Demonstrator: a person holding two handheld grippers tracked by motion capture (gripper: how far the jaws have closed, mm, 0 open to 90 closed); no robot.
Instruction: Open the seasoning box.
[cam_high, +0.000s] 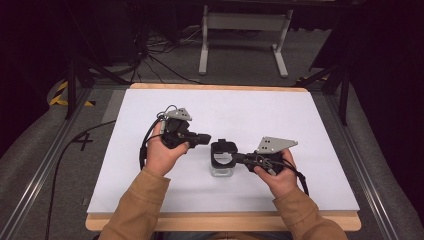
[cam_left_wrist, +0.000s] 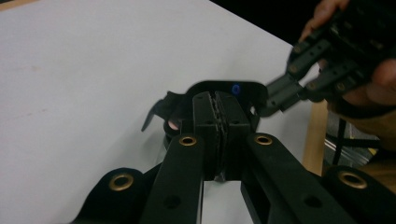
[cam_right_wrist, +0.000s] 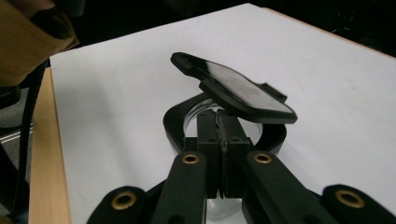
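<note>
A small clear jar (cam_high: 222, 169) with a black collar and a hinged black lid (cam_high: 223, 146) stands mid-table on the white sheet. The lid (cam_right_wrist: 236, 88) is tilted up over the jar's mouth. My right gripper (cam_high: 240, 158) comes in from the right with its jaws shut; the tips (cam_right_wrist: 218, 117) lie on the near side of the black collar (cam_right_wrist: 173, 122). Nothing visible is pinched between them. My left gripper (cam_high: 208, 139) hovers just left of the lid, shut and empty. In its own view its jaws (cam_left_wrist: 216, 100) point at the black lid (cam_left_wrist: 243, 88), with the right gripper (cam_left_wrist: 275, 95) beyond.
The white sheet (cam_high: 260, 110) covers a wooden tabletop whose front edge (cam_high: 220, 221) runs near the person's sleeves. A grey metal stand (cam_high: 245, 30) and floor cables (cam_high: 160, 50) lie beyond the far edge. Rails flank both sides.
</note>
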